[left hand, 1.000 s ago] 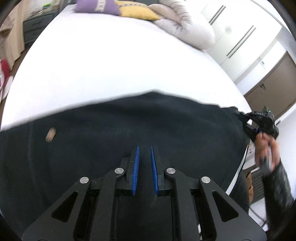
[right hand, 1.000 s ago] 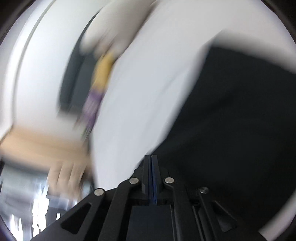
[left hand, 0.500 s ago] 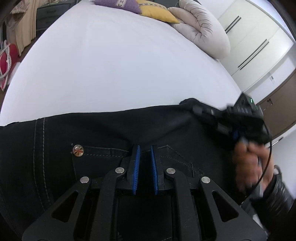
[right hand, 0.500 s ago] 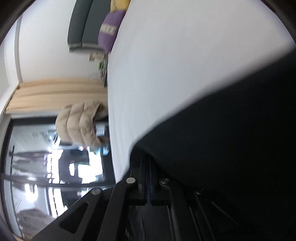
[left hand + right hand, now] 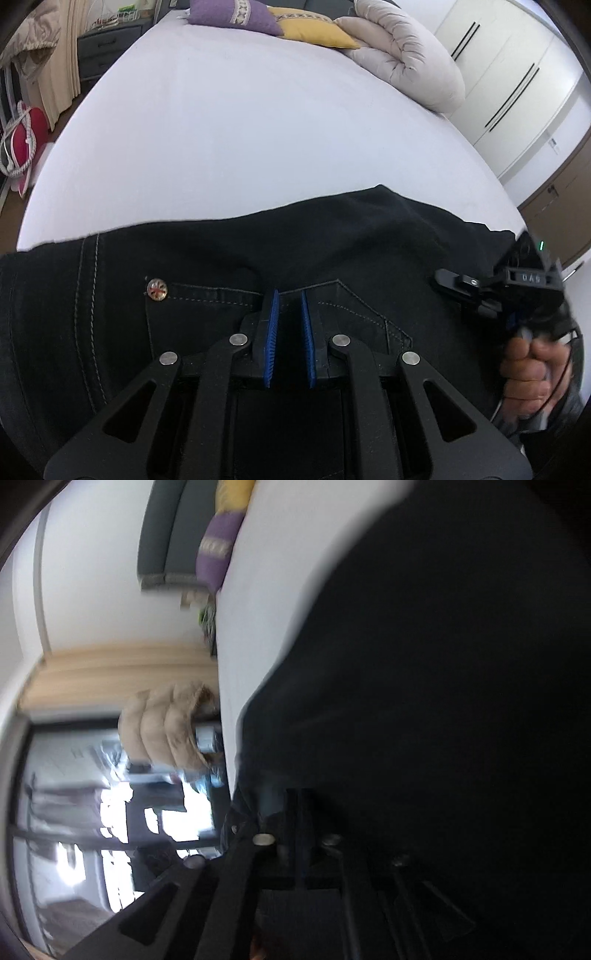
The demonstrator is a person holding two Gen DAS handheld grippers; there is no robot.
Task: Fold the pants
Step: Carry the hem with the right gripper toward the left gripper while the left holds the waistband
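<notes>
**Black pants held at two points over the white bed**

My left gripper (image 5: 289, 295) has its blue pads drawn in to a narrow gap with the dark denim of the pants (image 5: 229, 266) pinched between them, at the stitched edge just right of the metal button (image 5: 157, 288). The pants spread across the near part of the white bed (image 5: 258, 129), their far edge lying in a wavy line over the sheet.

To the right, my right hand (image 5: 532, 369) grips the handle of my right gripper (image 5: 448, 277), whose closed tip sits on the cloth near the right edge of the pants. From its own camera the right gripper (image 5: 295, 805) looks clamped shut on the fabric, though that view is dark and blurred, so the pads themselves are hard to make out.

At the head of the bed lie a purple pillow (image 5: 236, 14), a yellow pillow (image 5: 314, 31) and a pale rolled duvet (image 5: 406, 62).
</notes>
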